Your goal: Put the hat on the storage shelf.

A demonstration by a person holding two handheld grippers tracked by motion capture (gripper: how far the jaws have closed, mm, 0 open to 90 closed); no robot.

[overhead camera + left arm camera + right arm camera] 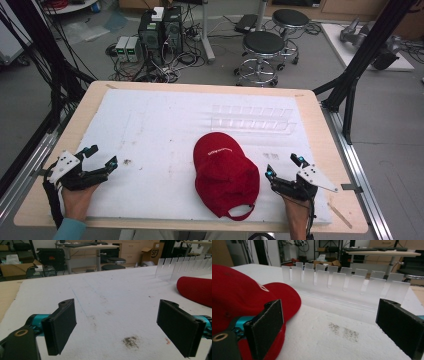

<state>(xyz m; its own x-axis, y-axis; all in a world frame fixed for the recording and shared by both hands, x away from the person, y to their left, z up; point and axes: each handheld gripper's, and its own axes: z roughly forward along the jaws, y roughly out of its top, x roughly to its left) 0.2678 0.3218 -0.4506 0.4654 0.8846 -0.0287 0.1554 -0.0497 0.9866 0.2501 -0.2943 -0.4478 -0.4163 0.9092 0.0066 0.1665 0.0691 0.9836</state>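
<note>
The red cap (225,172) lies crown-up on the white mat (150,130), near its front edge, brim toward the clear rack (252,119) behind it. The right gripper (285,167) sits just beside the cap, the left gripper (105,156) well apart from it, both with jaws wide and empty. The work looks to be at its approach stage; the next move likely calls for the right gripper to close in on the cap's near side

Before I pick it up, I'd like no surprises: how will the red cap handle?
The red cap looks like soft fabric, so its crown will probably sag when pinched. The curved brim seems stiffer, likely the firmer hold. It looks light and lies flat on the white mat, so rolling seems unlikely.
</note>
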